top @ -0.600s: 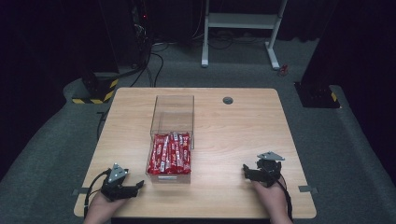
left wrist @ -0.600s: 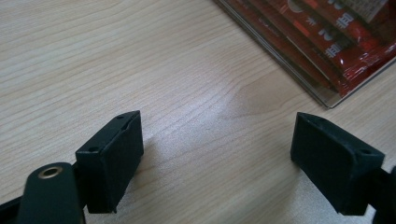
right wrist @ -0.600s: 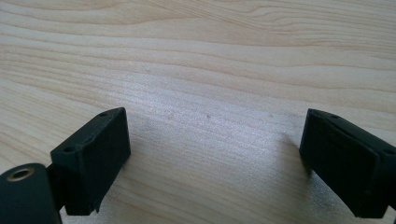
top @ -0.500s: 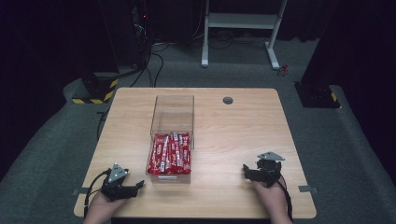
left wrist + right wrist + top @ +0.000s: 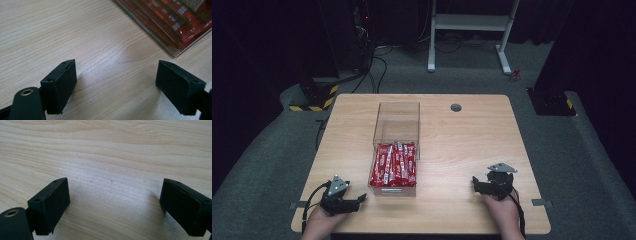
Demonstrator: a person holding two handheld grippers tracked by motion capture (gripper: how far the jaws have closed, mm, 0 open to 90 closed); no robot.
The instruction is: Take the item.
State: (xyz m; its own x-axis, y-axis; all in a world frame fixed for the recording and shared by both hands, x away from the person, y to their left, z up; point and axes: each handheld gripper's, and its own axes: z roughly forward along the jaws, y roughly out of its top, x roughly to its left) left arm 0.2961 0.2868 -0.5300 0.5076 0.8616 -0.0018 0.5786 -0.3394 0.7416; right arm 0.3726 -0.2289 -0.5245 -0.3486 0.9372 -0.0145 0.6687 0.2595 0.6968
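Red packets (image 5: pixel 394 163) lying in clear box (image 5: pixel 395 131) at table (image 5: pixel 462 150) middle.
Probably light, soft, slippery; best pinched by one edge. Left gripper (image 5: pixel 357 200) and right gripper (image 5: pixel 475 184) both apart, empty.

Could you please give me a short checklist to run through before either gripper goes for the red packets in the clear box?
1. Left gripper open, nothing between its jaws: ok.
2. Right gripper open, nothing between its jaws: ok.
3. Red packets lie in the near half of the clear box: ok.
4. No lid visible over the box: ok, as far as it shows.
5. Bare table between each gripper and the box: ok.
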